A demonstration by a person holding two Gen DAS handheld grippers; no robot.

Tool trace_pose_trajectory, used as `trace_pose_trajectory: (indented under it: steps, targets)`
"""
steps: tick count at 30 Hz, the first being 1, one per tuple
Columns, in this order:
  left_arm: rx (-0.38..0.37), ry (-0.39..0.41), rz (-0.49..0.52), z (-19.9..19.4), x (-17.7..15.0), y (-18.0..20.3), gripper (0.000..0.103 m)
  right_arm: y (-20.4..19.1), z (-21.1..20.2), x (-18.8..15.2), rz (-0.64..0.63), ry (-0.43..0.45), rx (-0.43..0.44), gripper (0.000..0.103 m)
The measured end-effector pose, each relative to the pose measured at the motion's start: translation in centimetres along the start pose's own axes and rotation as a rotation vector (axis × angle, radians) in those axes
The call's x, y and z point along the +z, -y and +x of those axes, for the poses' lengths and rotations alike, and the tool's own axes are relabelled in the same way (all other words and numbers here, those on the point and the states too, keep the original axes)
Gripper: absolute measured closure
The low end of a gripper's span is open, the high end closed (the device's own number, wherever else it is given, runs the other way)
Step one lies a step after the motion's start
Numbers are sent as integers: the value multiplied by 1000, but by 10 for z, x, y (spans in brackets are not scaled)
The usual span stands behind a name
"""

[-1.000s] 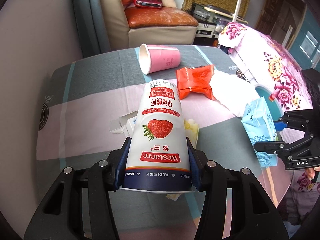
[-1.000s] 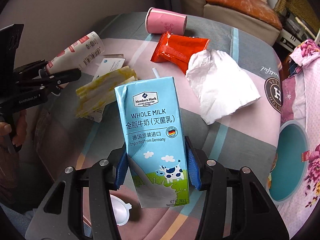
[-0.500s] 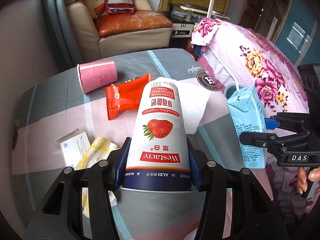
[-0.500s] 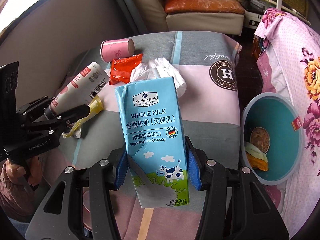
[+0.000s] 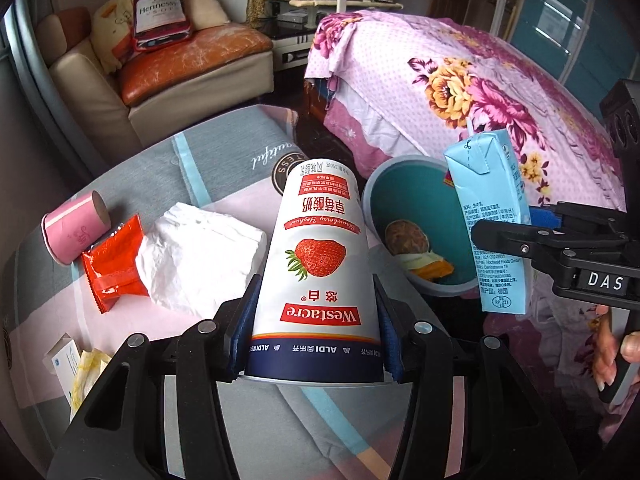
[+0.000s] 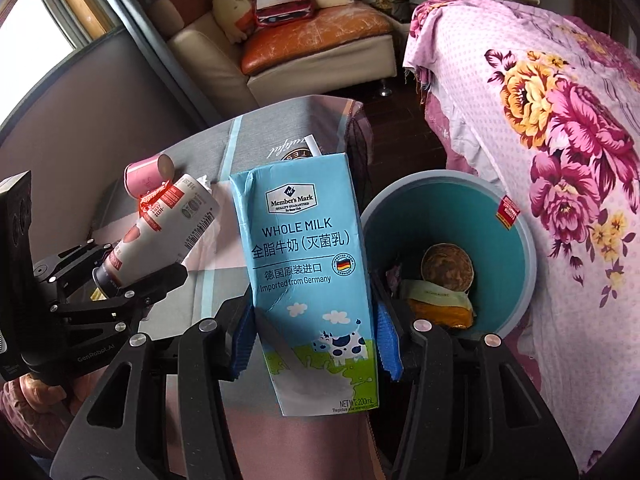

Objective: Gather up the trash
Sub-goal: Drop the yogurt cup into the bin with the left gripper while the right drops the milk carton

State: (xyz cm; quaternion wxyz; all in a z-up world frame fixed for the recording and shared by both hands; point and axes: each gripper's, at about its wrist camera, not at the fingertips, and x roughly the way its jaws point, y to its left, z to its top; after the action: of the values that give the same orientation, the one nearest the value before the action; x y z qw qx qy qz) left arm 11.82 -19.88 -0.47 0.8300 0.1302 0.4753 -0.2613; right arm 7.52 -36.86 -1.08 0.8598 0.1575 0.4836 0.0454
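While our left gripper (image 5: 314, 354) pinches the yogurt cup (image 5: 316, 276) above the table (image 5: 224, 148), our right gripper (image 6: 316, 344) clamps the milk carton (image 6: 308, 280) just beside the teal bin (image 6: 516, 280). Scraps lie in the bin; a pink cup (image 5: 74, 226), red wrapper (image 5: 114, 264) and tissue (image 5: 200, 256) rest on the table.

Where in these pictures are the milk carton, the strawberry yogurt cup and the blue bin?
milk carton (image 6: 306, 276), right wrist view, on its printed front face.
strawberry yogurt cup (image 5: 318, 264), left wrist view, on the strawberry picture.
blue bin (image 6: 516, 248), right wrist view, on its inner wall.
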Motion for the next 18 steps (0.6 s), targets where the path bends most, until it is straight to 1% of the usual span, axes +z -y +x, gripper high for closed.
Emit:
trace_pose_trajectory:
  steps: [6,10,18]
  targets:
    - [-24,-31,73,25,17,44,51,44,-9,1,79,32,-33,55]
    - [-40,-58,111,42,21,66,51,69,-10,-1,128,41,-51,55]
    - [-64,-104,138,71,24,90,51,104,0,-11,210,28,-79,55]
